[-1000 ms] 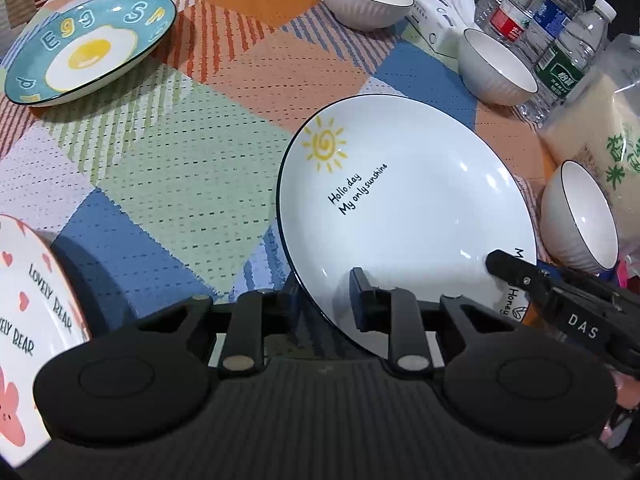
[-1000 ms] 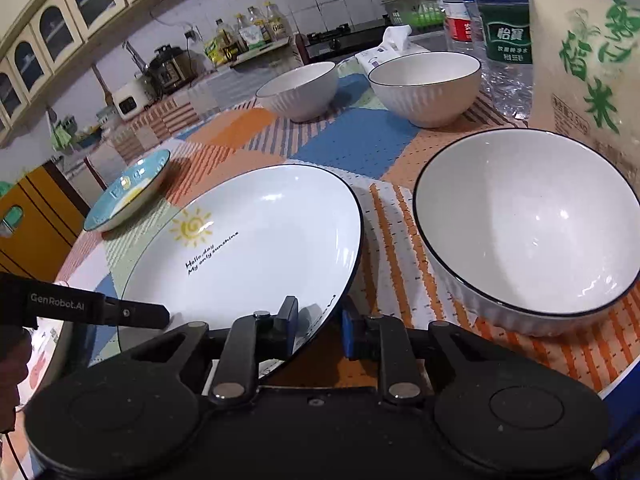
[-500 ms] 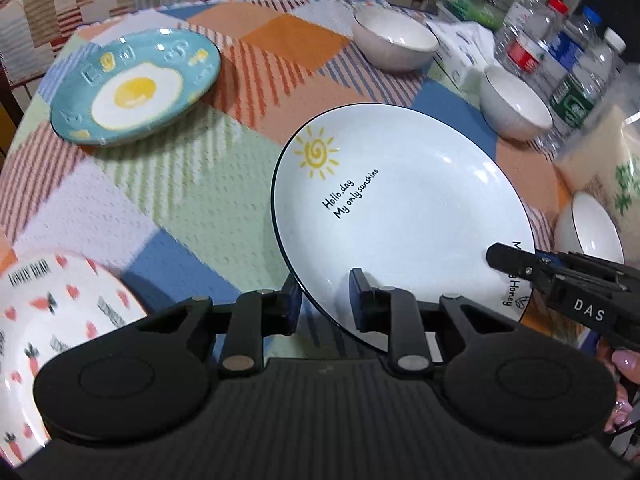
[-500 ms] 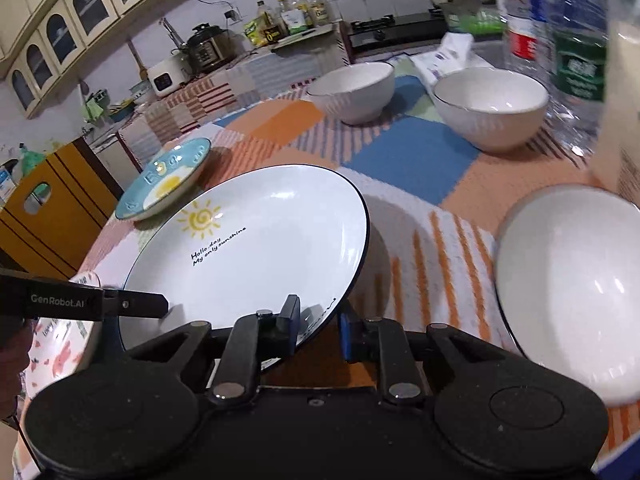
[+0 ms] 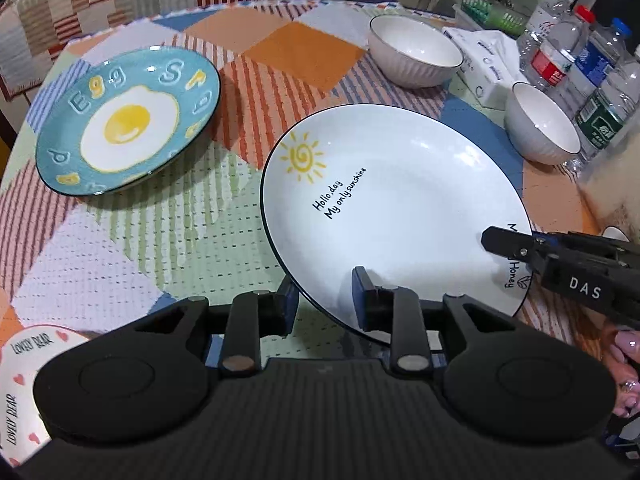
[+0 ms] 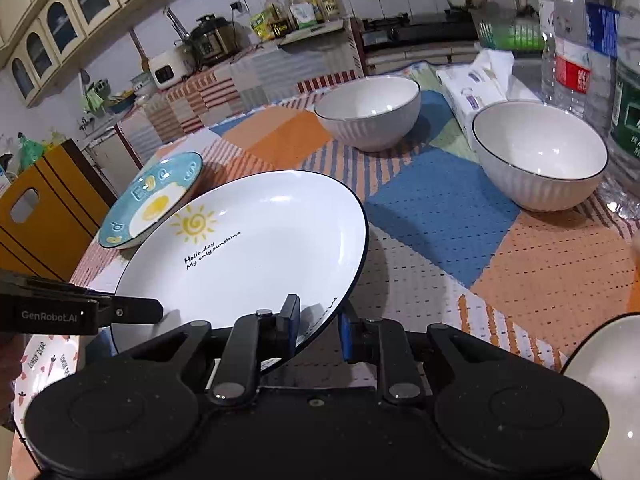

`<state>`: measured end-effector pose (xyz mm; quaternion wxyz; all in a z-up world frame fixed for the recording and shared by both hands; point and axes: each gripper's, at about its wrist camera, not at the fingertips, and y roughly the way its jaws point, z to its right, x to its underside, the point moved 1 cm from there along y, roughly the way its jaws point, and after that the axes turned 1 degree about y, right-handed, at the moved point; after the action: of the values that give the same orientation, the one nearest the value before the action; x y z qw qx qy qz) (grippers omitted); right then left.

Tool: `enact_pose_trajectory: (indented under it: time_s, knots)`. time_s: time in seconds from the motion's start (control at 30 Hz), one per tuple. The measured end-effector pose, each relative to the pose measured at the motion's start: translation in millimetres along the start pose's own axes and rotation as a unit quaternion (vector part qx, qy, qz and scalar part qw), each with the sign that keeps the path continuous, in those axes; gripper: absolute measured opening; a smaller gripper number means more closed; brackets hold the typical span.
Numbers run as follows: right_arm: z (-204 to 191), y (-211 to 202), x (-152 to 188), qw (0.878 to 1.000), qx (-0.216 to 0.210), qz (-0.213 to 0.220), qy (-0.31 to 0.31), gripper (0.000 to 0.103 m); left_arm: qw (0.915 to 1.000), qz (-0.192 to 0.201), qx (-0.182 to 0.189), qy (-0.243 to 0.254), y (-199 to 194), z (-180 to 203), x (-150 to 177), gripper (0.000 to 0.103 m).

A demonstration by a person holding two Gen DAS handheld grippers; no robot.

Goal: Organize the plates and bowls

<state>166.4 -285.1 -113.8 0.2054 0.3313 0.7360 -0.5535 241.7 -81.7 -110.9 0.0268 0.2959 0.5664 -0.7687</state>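
A white plate (image 5: 400,208) with a yellow sun and black writing hangs tilted above the tablecloth, held from two sides. My left gripper (image 5: 325,298) is shut on its near rim. My right gripper (image 6: 318,326) is shut on the rim at the plate's right side, and its finger (image 5: 520,248) shows in the left wrist view. A blue fried-egg plate (image 5: 128,120) lies at the far left. The pink bear plate (image 5: 24,380) sits at the near left edge. Two white ribbed bowls (image 6: 372,112) (image 6: 540,156) stand at the back right.
A third white bowl (image 6: 608,380) peeks in at the near right. Water bottles (image 5: 560,60) and a tissue pack (image 5: 484,64) crowd the right back of the table. A hand with painted nails (image 5: 628,364) is at the right edge. A kitchen counter (image 6: 280,48) lies beyond.
Both grippers have carried the sun plate up and leftwards, closer to the blue egg plate. The near right bowl and the rice bag have slid almost out of view.
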Motion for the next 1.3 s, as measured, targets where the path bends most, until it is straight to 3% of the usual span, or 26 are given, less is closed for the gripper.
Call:
enact_pose_trajectory:
  time_s: [0.47,0.6,0.7,0.87,0.97,1.1,1.17,1.3]
  knots:
    - [-7,22,-28,0.999,0.022,-0.042,-0.026,0.025,0.9993,-0.009,-0.010,-0.036,20,-11,-19,0.027]
    - [-9,24,-31,0.997,0.032,-0.048,-0.047,0.026,0.9982,-0.034,0.006,-0.049,25,-12,-20,0.027]
    - [-13,29,-30,0.994,0.053,-0.065,-0.065,0.027,0.9932,-0.056,0.024,-0.099,29,-22,-20,0.025]
    - [-15,31,-37,0.991,0.076,-0.082,-0.072,0.029,0.9935,-0.065,0.014,-0.093,25,-17,-22,0.024]
    - [-16,30,-39,0.988,0.080,-0.099,-0.088,0.036,0.9953,-0.062,0.002,-0.074,10,-13,-24,0.024]
    - [-26,8,-42,0.985,0.053,-0.098,-0.135,0.042,0.9964,-0.062,0.008,-0.058,-20,-11,-27,0.027]
    - [-37,-8,-46,0.982,0.033,-0.099,-0.156,0.055,0.9966,-0.068,0.006,-0.046,-36,-9,-28,0.027]
    - [-63,-38,-54,0.974,0.005,-0.095,-0.204,0.067,0.9969,-0.073,-0.001,-0.032,-71,-9,-21,0.036]
